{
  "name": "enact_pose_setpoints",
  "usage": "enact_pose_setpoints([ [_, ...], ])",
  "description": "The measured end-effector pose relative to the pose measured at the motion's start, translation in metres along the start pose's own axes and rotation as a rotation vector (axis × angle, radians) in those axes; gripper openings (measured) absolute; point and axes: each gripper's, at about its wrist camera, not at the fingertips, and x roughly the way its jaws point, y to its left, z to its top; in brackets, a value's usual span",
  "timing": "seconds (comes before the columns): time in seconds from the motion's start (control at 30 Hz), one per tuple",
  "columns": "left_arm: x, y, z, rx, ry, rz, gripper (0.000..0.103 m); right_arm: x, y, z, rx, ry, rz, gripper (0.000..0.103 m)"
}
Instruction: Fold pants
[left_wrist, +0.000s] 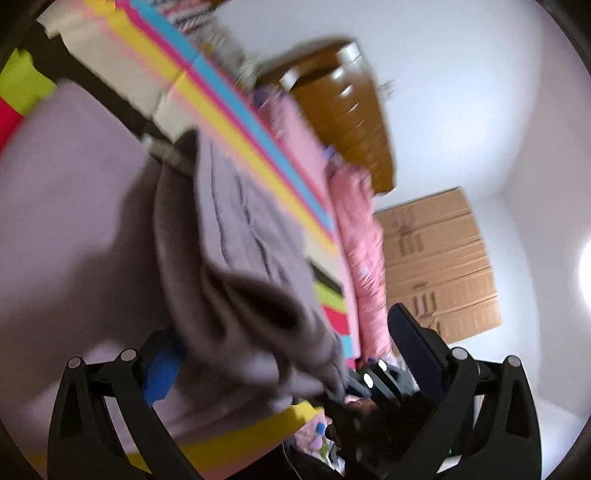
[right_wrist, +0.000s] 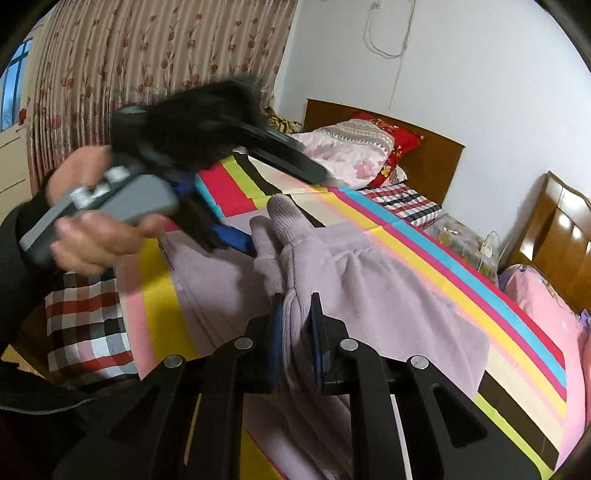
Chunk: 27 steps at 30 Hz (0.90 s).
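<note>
Right tongs (right_wrist: 297, 325): blue-padded fingers clenched on a bunched ribbed cuff of the lilac pants (right_wrist: 354, 280). The cloth rises between the pads and fans out ahead of them. Rest of the garment lies just beyond and to the right of the fingertips, spread on the striped bedsheet (right_wrist: 443, 258).

Left tongs (left_wrist: 284, 354), own view: jaws spread wide, released. One blue pad sits at the near left under a heap of pants (left_wrist: 236, 236) fabric; the other finger stands well off to the right, clear of the cloth. Frame is motion-blurred and tilted; whether the left pad touches the fabric, cannot tell.

From the right wrist view, the left tongs (right_wrist: 258, 199) hang ahead and to the left, above the far end of the pants, gripped by a bare hand (right_wrist: 92, 229) on a grey handle.

Left of the right tongs: a checked cloth (right_wrist: 85, 325) at the bed edge. Farther ahead: pink floral pillow (right_wrist: 347, 151), red pillow (right_wrist: 402, 147), wooden headboard (right_wrist: 436, 155). Far left, a flowered curtain (right_wrist: 147, 55). Far right, a second wooden headboard (right_wrist: 569, 236).

In the left view, cardboard boxes (left_wrist: 439, 258) stand against the wall beyond the bed.
</note>
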Motion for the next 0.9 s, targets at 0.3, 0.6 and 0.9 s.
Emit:
enact_pose_setpoints([
  [0.3,0.046,0.010,0.010,0.107,0.071,0.268,0.041,-0.024,0.003,-0.022,0.038,-0.030,-0.096,0.073],
  [0.6,0.039,0.025,0.003,0.082,0.028,0.191,0.042,-0.118,-0.050,-0.126,0.449,0.004,-0.194,0.089],
  [0.9,0.045,0.017,-0.004,0.077,0.008,0.234,0.040,-0.056,-0.024,-0.121,0.538,0.094,-0.313,0.089],
])
